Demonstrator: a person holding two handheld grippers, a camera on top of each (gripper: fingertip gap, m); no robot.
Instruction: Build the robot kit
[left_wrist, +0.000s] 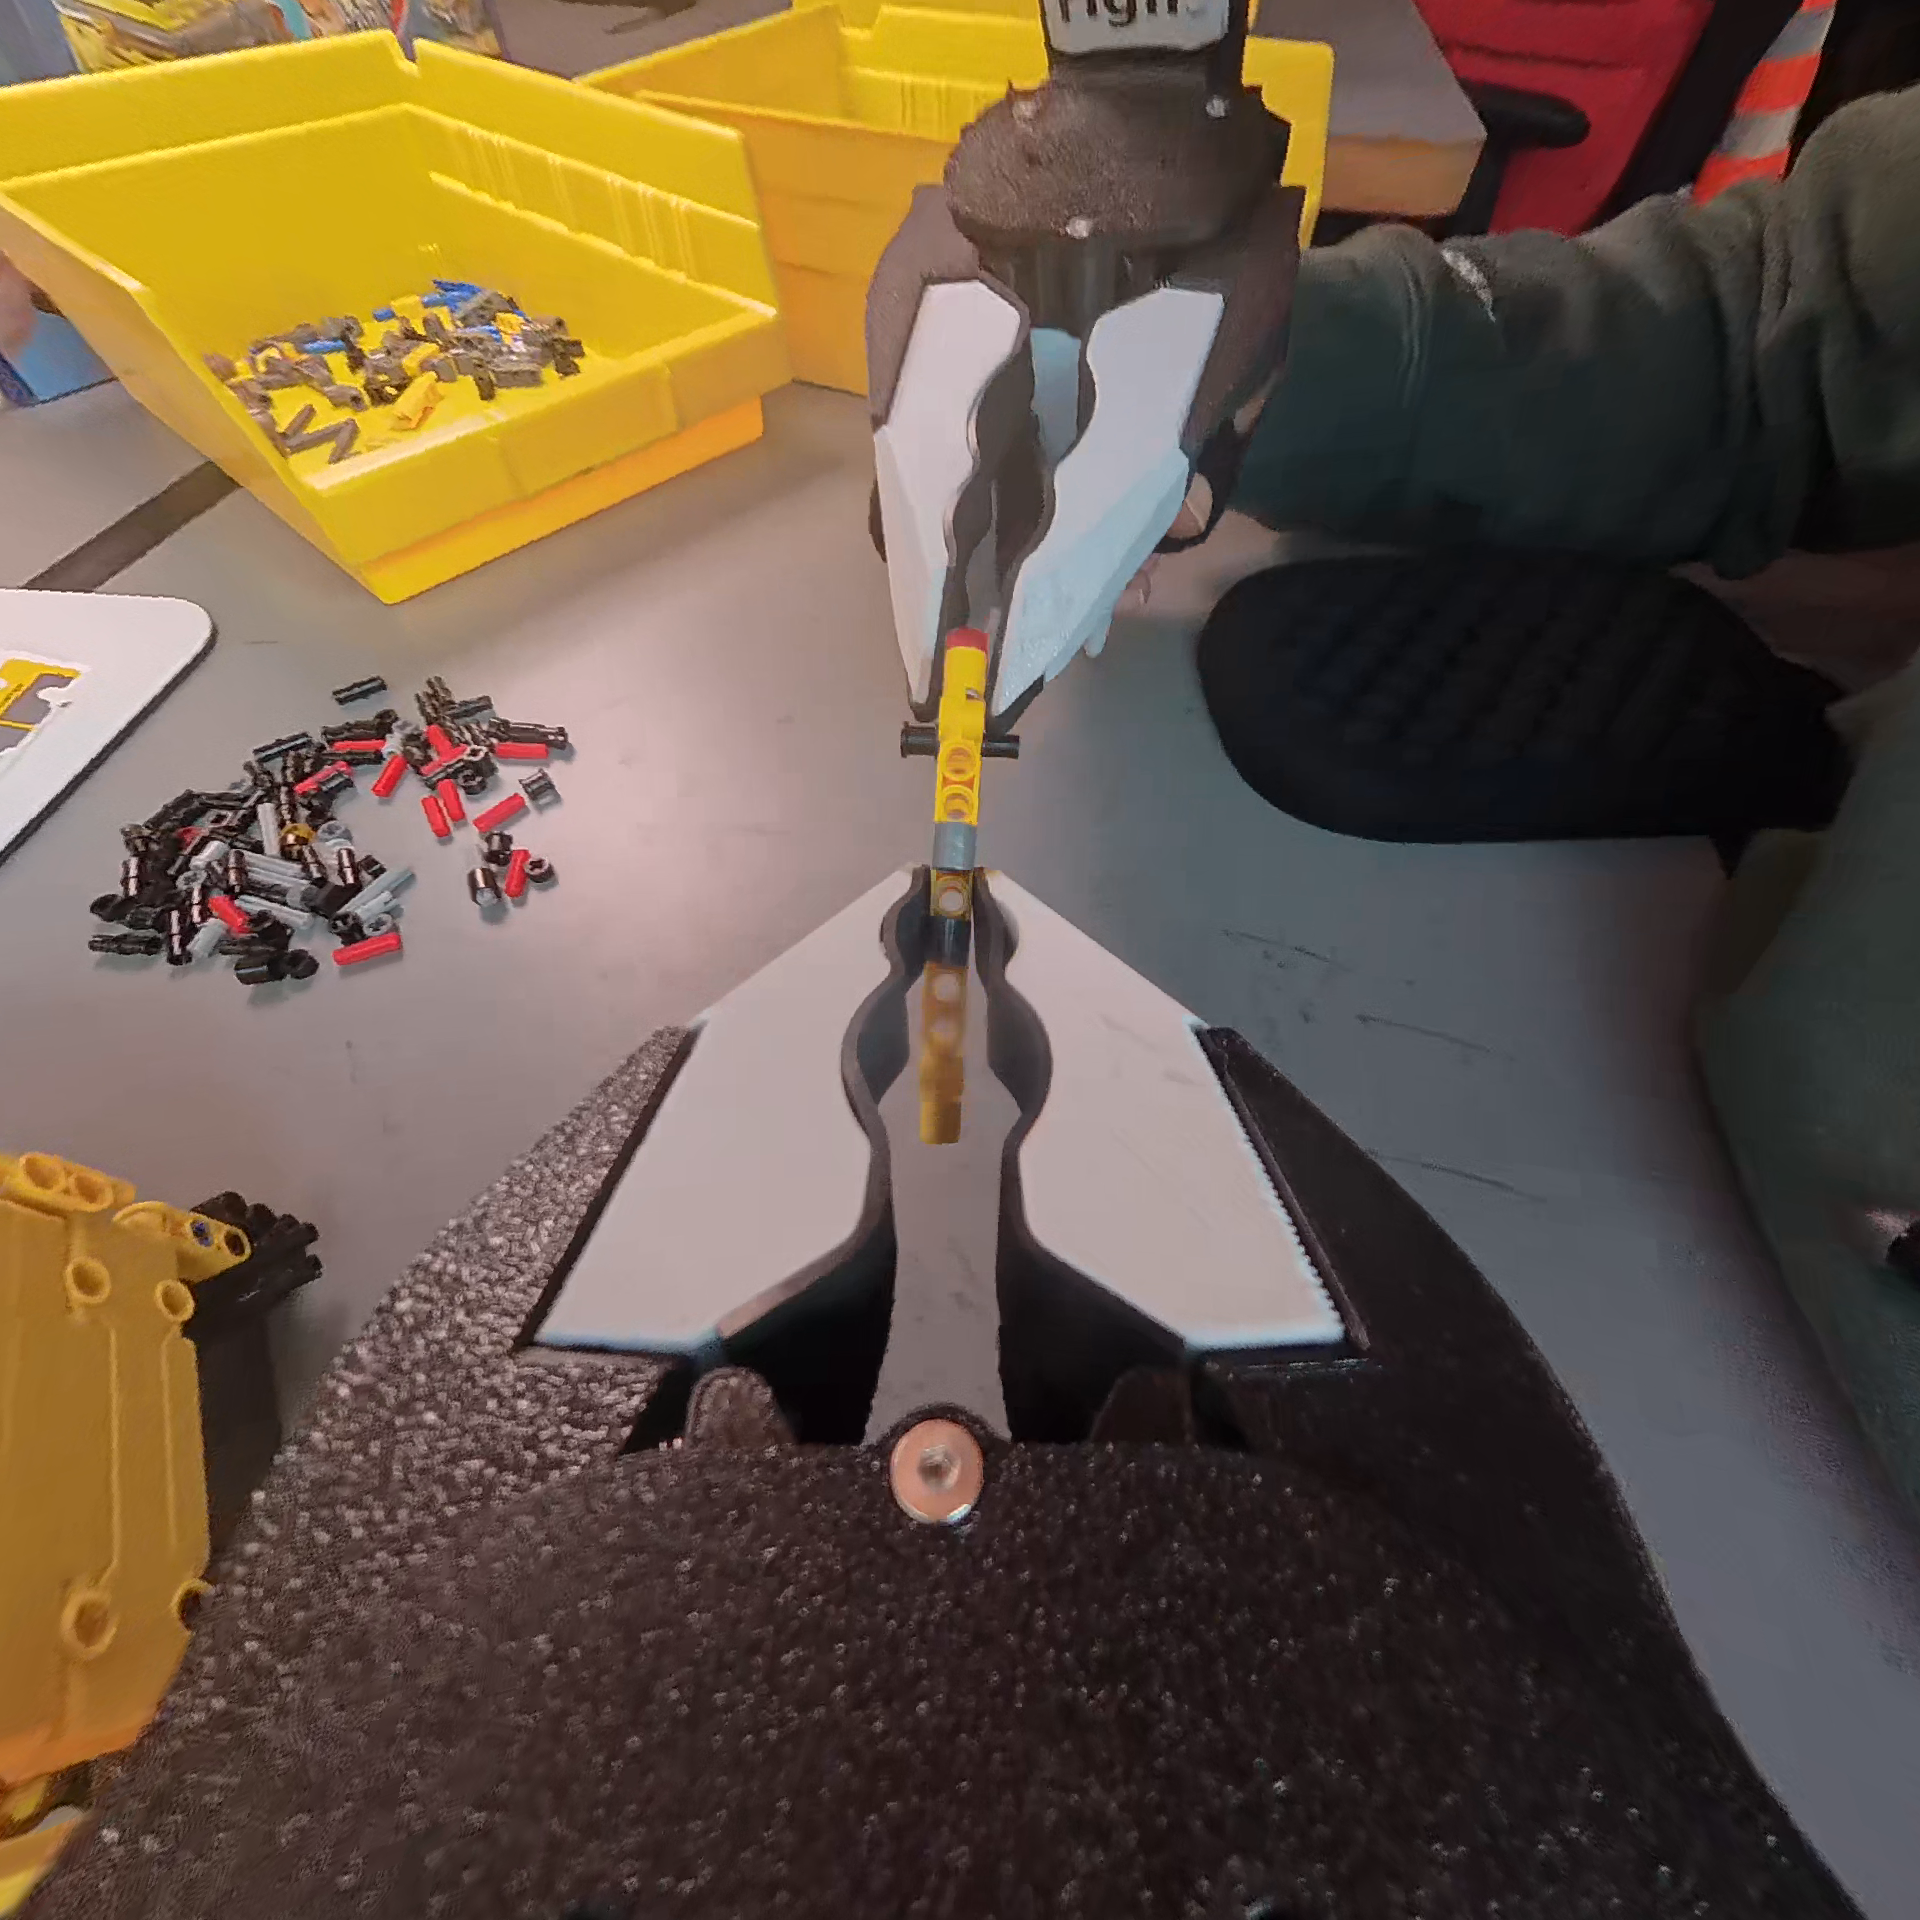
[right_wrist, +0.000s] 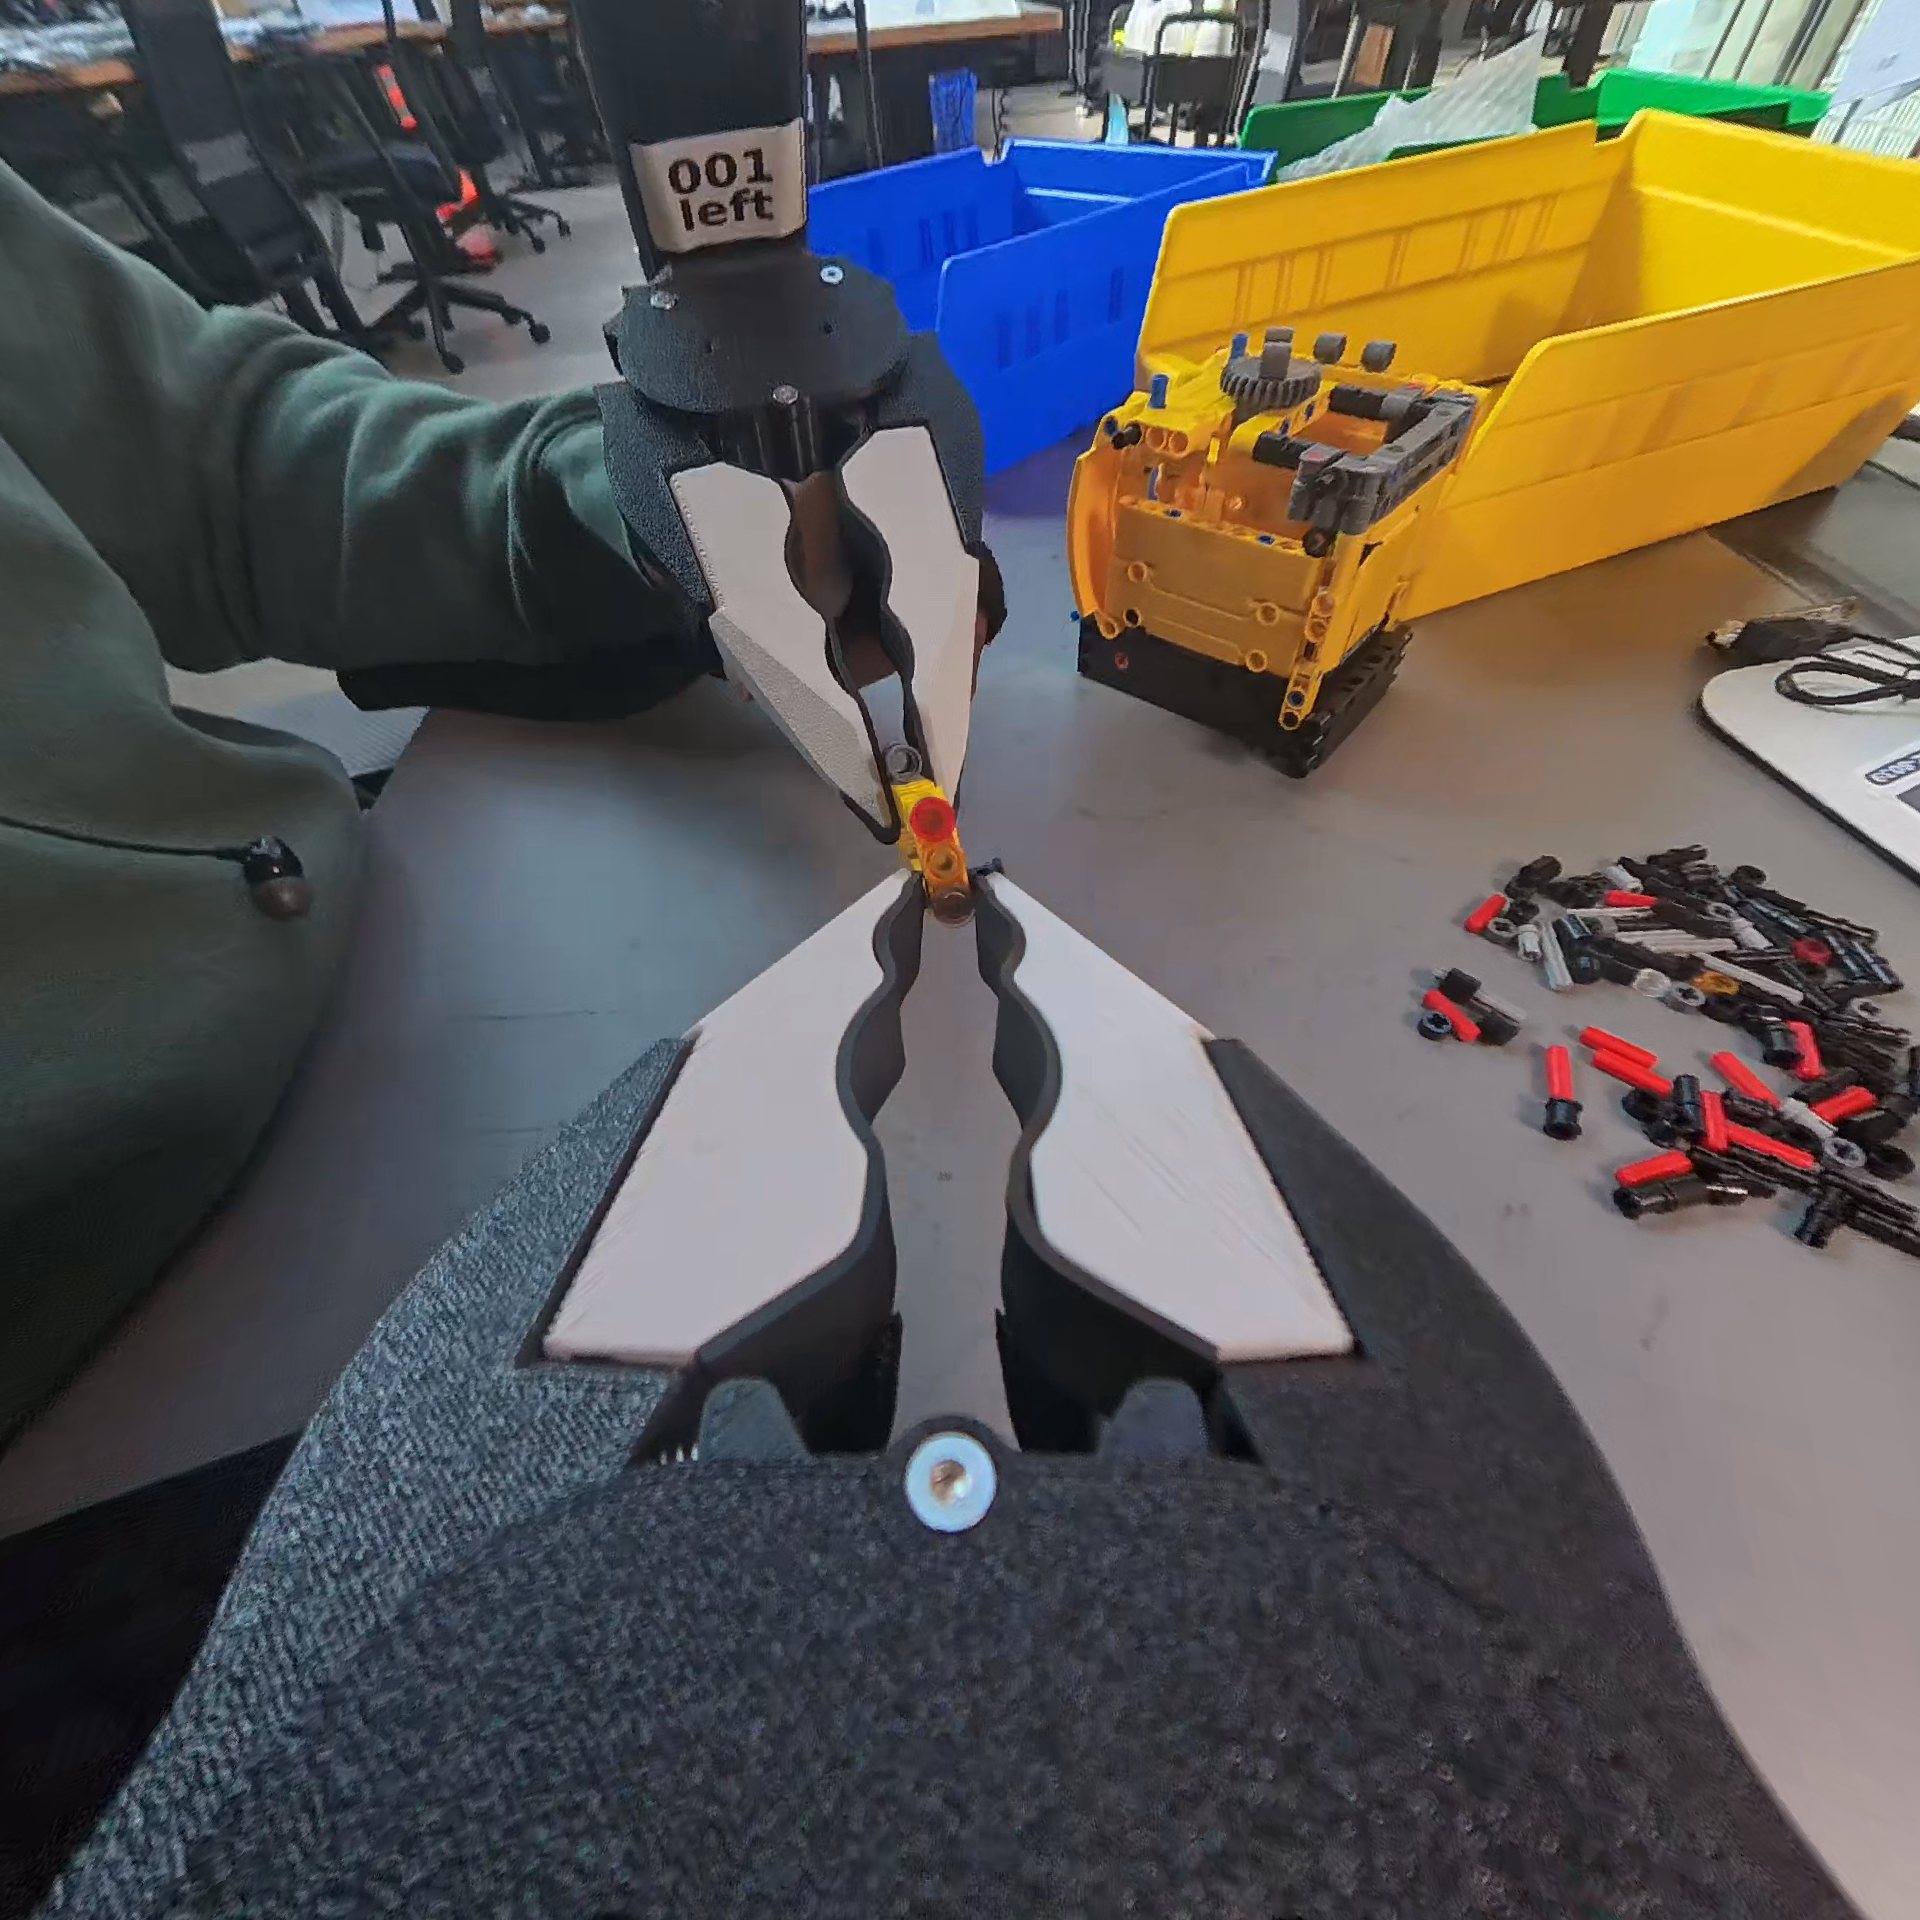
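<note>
At far left of the left wrist view we see a yellow brick model (left_wrist: 99, 1455) at the frame edge, then a loose pile of black, red and grey pins (left_wrist: 312, 831) on the grey table (left_wrist: 675, 675), with a yellow bin (left_wrist: 582, 436) of dark small parts behind it. At centre, the left hand-held gripper (left_wrist: 951, 883) is clenched on the near end of a slim yellow beam assembly (left_wrist: 958, 769), which carries a black cross pin and a grey sleeve. The right hand-held gripper (left_wrist: 971, 665) is closed on the beam's far end, where a red stud sits, so the piece spans the two grippers above the table. At right, a green sleeve (left_wrist: 1558, 364) rests near a black pad (left_wrist: 1507, 686). In the right wrist view the beam (right_wrist: 940, 862) is foreshortened; we cannot tell how deep either grip reaches. A blue bin (right_wrist: 1039, 270) stands behind the model (right_wrist: 1247, 540).
</note>
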